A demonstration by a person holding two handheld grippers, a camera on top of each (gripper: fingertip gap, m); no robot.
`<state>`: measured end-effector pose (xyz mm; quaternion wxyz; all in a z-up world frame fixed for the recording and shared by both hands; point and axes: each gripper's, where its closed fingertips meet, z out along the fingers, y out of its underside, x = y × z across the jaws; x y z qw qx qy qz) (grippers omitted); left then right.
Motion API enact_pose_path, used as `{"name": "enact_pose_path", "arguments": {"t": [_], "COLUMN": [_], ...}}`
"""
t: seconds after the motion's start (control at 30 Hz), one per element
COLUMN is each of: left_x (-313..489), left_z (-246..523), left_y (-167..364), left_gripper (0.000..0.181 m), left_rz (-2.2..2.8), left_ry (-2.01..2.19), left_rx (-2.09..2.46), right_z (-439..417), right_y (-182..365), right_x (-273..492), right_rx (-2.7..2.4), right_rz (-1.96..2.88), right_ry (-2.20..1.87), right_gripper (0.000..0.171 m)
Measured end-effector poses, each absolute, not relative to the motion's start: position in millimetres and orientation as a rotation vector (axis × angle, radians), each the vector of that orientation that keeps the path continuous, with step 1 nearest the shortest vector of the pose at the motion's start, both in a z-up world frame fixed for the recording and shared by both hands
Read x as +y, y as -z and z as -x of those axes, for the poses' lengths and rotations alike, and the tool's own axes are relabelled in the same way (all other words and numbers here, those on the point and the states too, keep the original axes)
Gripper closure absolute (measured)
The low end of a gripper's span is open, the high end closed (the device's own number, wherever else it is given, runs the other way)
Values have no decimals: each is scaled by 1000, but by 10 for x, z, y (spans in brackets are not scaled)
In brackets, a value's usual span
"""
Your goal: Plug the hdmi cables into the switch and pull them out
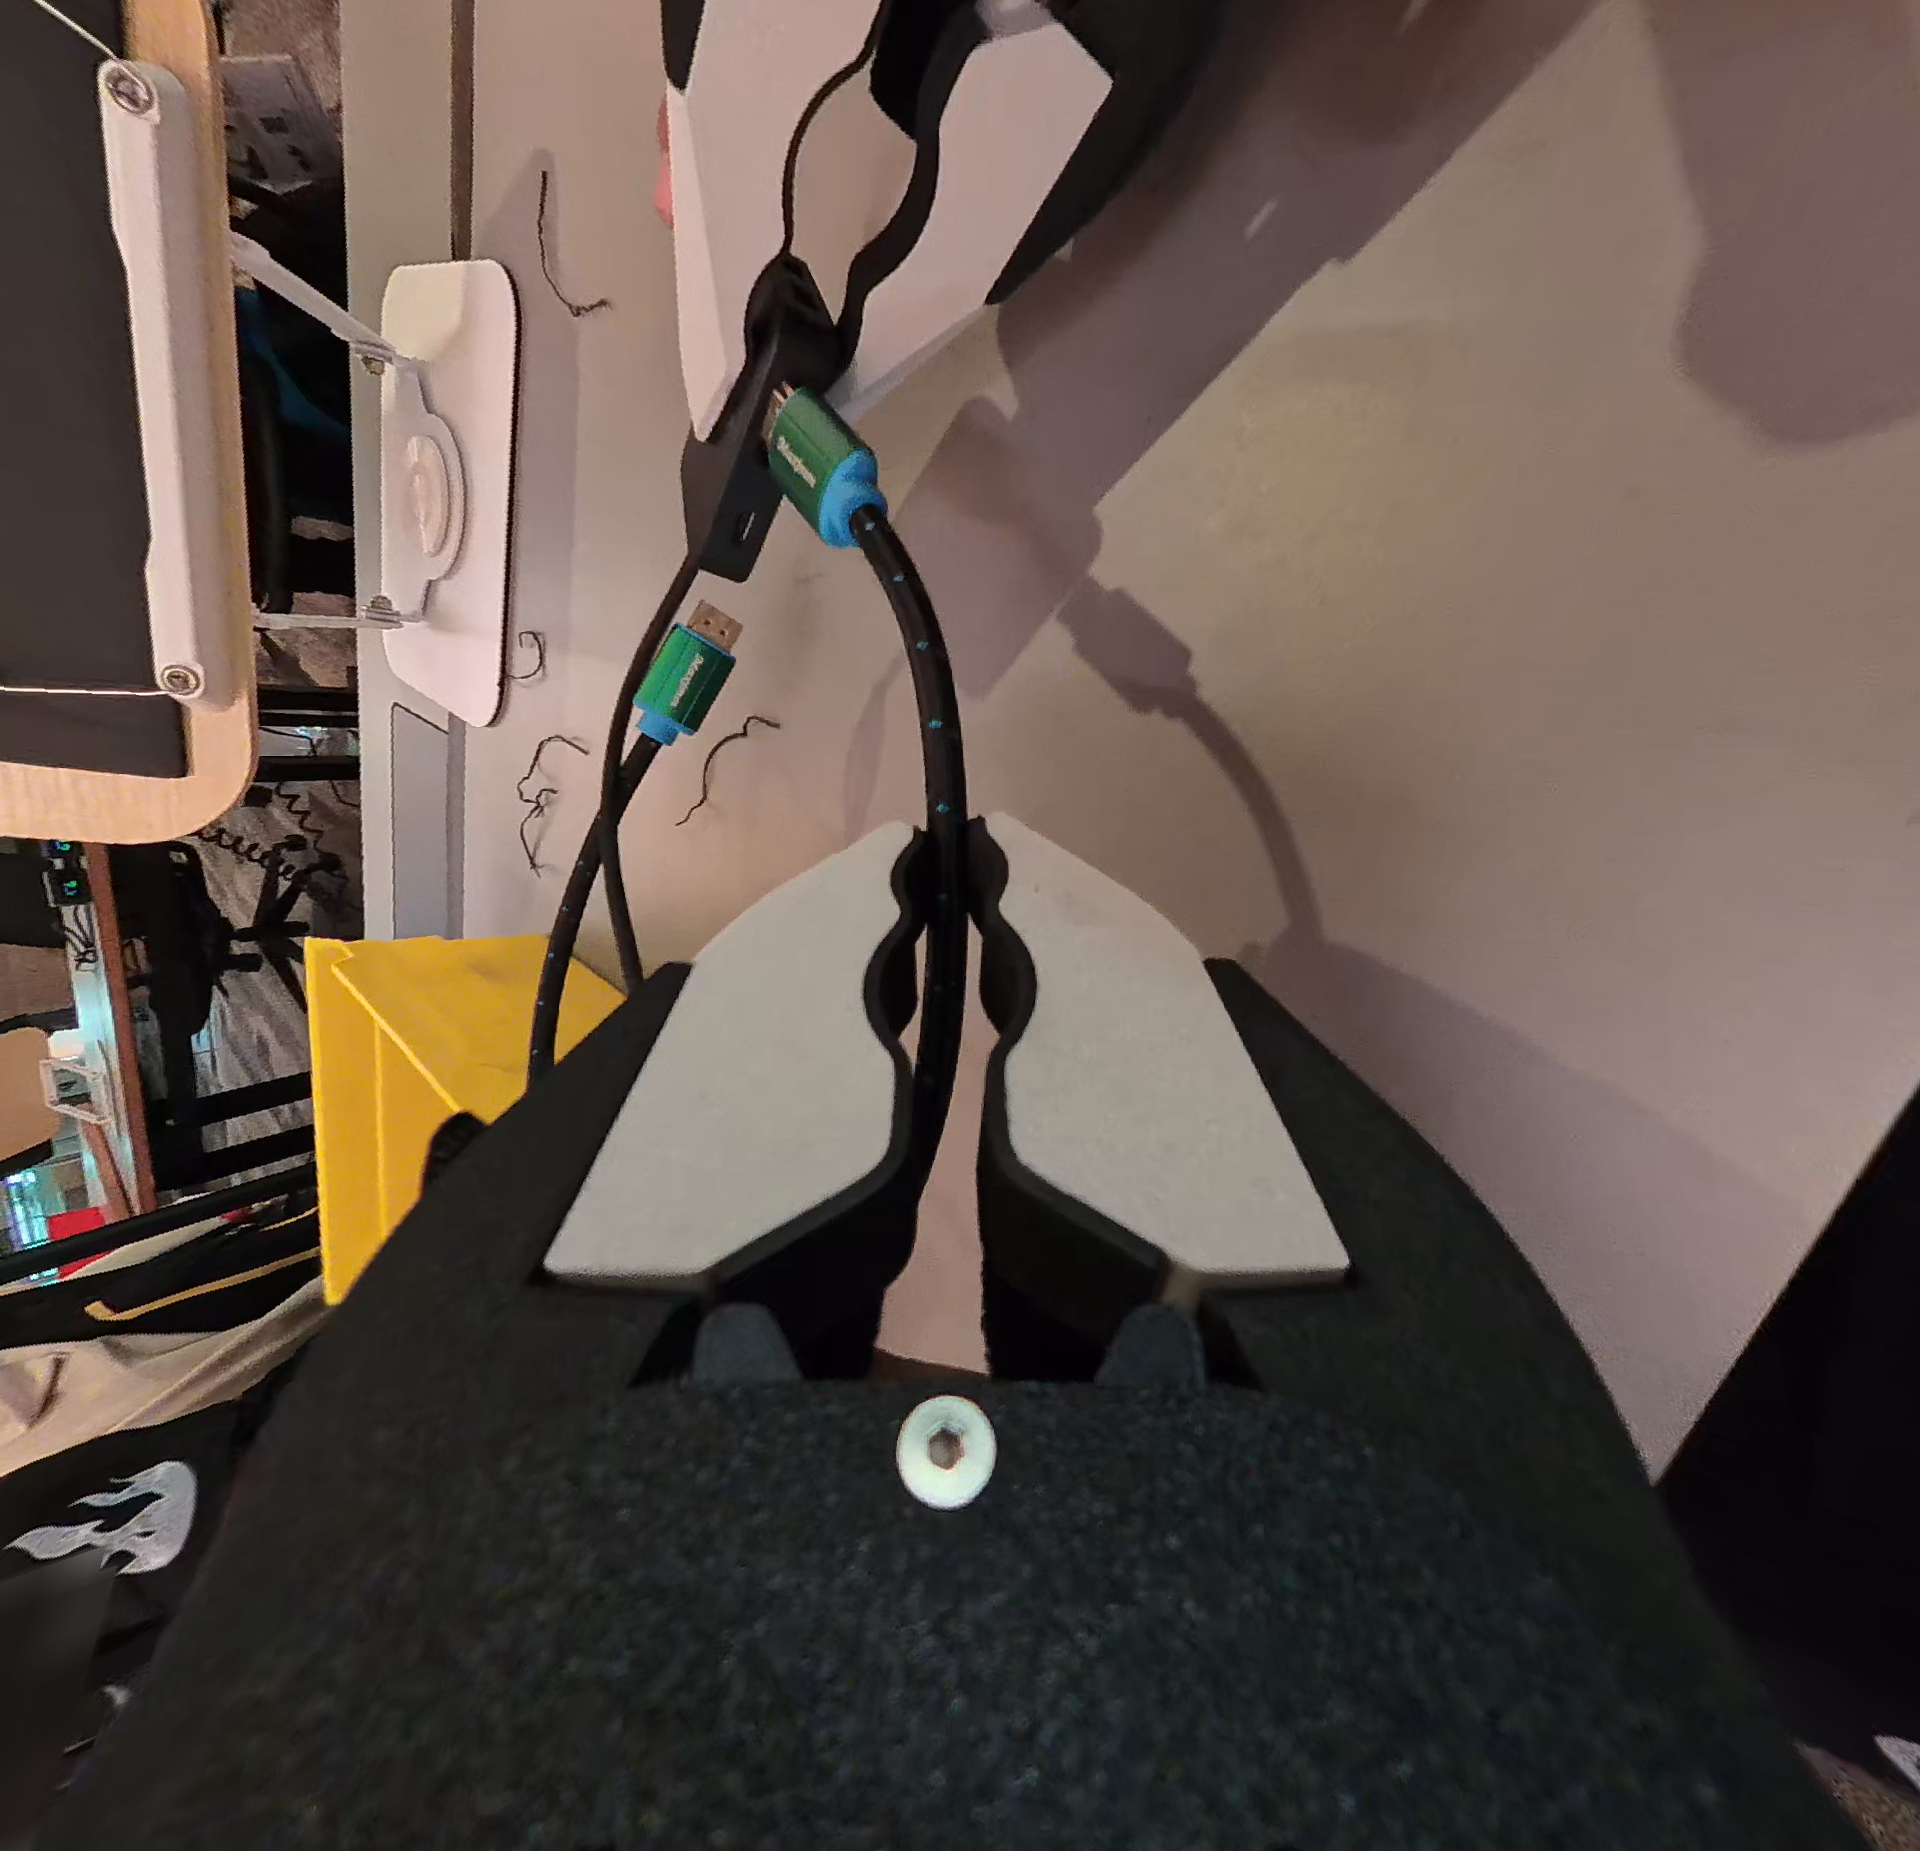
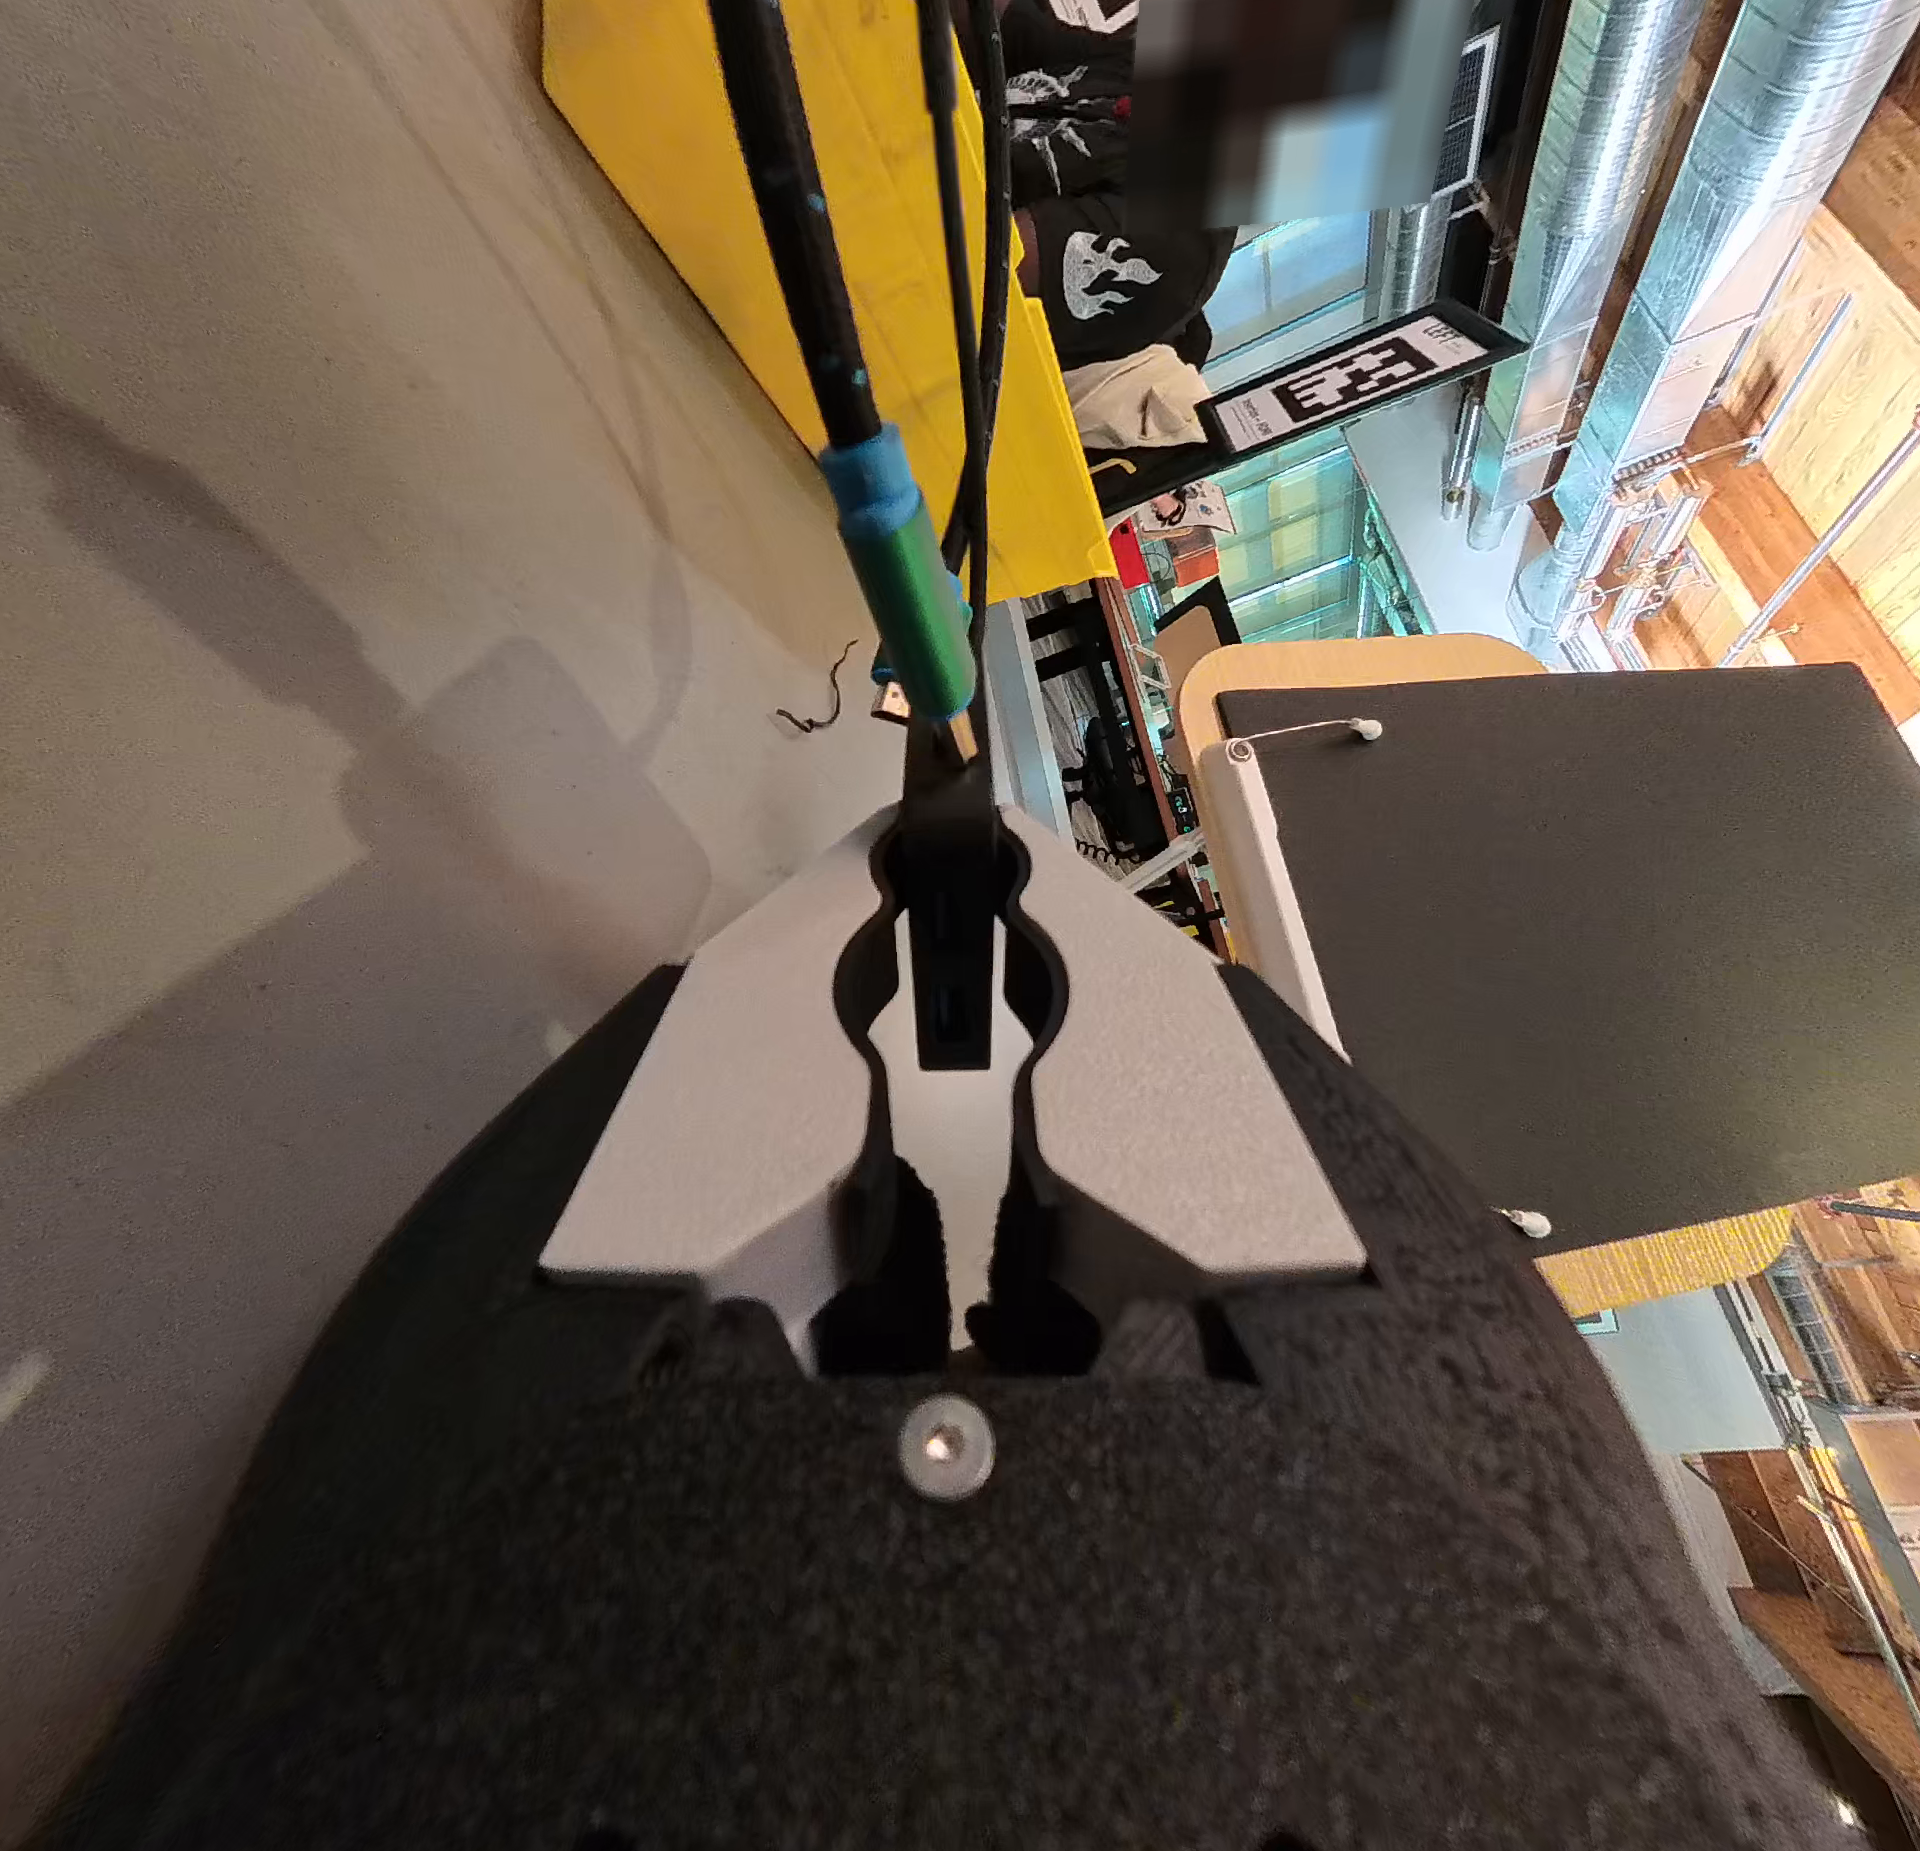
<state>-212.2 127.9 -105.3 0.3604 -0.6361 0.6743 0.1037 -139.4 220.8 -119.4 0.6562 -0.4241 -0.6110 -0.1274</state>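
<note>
An open-plan office or lab in a converted industrial building — silver ventilation ducts (image 2: 1621,243) run under a wooden ceiling (image 2: 1860,367), with large windows (image 2: 1288,274) behind. A pale work table (image 1: 1455,658) carries a yellow bin (image 1: 416,1074), and boards printed with black-and-white marker codes (image 2: 1361,373) stand nearby — a test setup rather than a home.
</note>
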Motion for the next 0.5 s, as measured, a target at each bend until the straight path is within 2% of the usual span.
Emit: {"name": "enact_pose_path", "arguments": {"t": [0.5], "left_x": [1327], "left_z": [2148], "left_y": [1024], "left_gripper": [175], "left_rz": [1629], "left_ry": [-298], "left_rx": [1739], "right_z": [1416], "right_y": [1214], "right_x": [2193], "right_rx": [-1389], "right_rz": [963], "right_ry": [286], "right_gripper": [159]}}
